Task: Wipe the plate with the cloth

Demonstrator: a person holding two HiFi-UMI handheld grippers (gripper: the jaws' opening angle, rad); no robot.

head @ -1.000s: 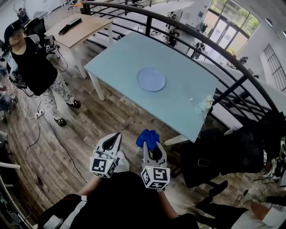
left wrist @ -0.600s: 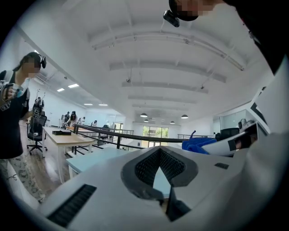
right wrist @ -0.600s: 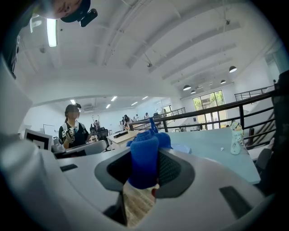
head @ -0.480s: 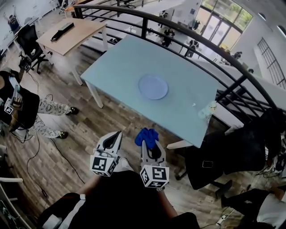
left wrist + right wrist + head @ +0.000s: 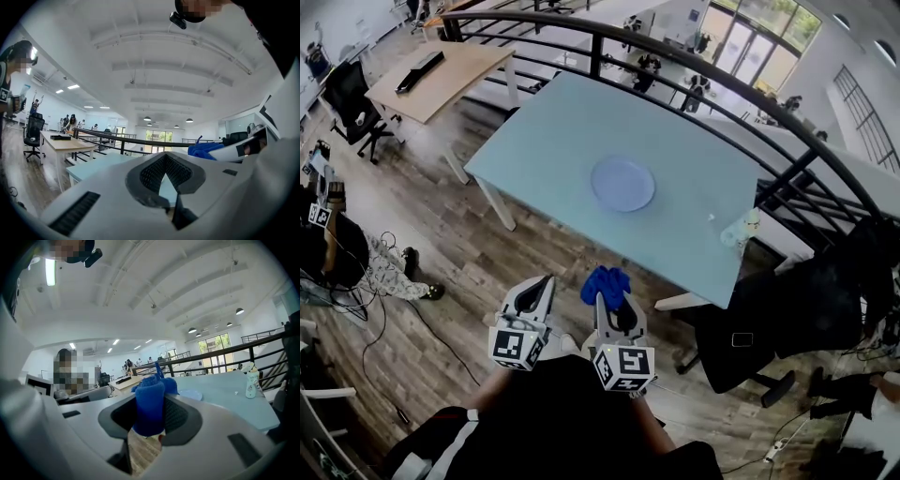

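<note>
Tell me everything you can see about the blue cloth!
The cloth is bright blue and looks soft and fuzzy, like a towel. It is bunched into a lump, not spread flat. The right gripper pinches it between its jaws, and the bunched top puffs out past them. It hangs in the air over the wooden floor, short of the table and the plate. Nothing else touches it.

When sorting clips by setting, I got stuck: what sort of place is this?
Probably an open-plan office mezzanine: a wooden desk with an office chair, a black railing behind the blue table.
</note>
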